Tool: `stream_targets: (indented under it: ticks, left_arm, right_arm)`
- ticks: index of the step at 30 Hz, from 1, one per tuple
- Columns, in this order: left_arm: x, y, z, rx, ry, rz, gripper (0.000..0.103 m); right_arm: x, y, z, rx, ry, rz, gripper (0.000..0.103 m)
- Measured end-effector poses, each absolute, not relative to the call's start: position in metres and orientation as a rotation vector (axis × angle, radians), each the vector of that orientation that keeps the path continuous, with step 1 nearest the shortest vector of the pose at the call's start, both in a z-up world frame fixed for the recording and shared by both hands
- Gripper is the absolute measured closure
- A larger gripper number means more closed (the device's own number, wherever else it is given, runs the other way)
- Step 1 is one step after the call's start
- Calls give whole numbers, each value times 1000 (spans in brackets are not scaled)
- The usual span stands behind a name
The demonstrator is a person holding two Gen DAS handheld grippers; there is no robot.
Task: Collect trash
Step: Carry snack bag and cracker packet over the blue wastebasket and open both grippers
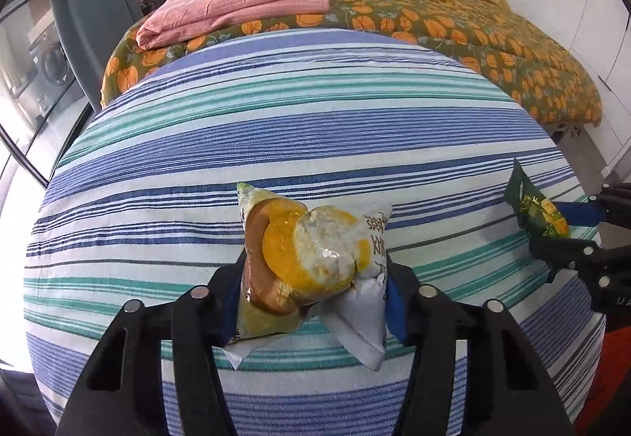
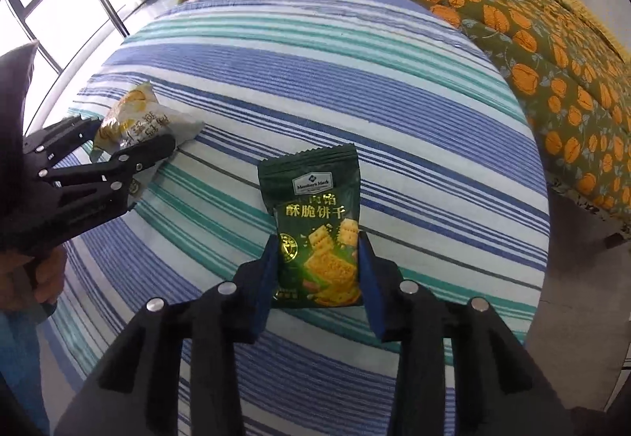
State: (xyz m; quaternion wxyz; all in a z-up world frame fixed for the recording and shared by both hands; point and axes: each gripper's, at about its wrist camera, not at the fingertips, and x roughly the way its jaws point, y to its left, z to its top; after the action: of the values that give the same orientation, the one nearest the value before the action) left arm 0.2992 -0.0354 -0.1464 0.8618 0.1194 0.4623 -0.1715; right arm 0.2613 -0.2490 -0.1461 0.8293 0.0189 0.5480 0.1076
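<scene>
My left gripper (image 1: 313, 270) is shut on a white and yellow snack packet (image 1: 311, 254), held over the blue-and-teal striped sheet (image 1: 276, 128). My right gripper (image 2: 317, 262) is shut on a dark green cracker packet (image 2: 315, 223), held upright above the same sheet. In the left wrist view the right gripper (image 1: 552, 227) shows at the right edge with the green packet (image 1: 532, 207). In the right wrist view the left gripper (image 2: 130, 144) shows at the left with the white packet (image 2: 134, 120).
A green quilt with orange flowers (image 1: 453, 30) covers the far part of the bed, with a folded pink cloth (image 1: 236, 6) on it. A glass door (image 2: 59, 2) stands to the left. White cabinets (image 1: 572, 2) stand to the right.
</scene>
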Motion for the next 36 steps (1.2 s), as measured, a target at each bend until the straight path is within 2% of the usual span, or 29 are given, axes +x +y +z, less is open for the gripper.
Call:
stream_targets:
  ticks: [11, 22, 29, 36]
  left_arm:
    - [204, -79, -117, 205, 905, -523, 54]
    - [98, -229, -106, 248, 906, -822, 53]
    - [54, -328, -160, 332, 973, -903, 53]
    - [66, -375, -236, 363, 1090, -837, 53]
  right_arm:
    - [183, -303, -119, 197, 1076, 289, 66]
    - [51, -436, -139, 271, 1041, 18, 66]
    - [25, -504, -191, 404, 1062, -109, 66]
    - [30, -551, -252, 546, 1093, -157, 66]
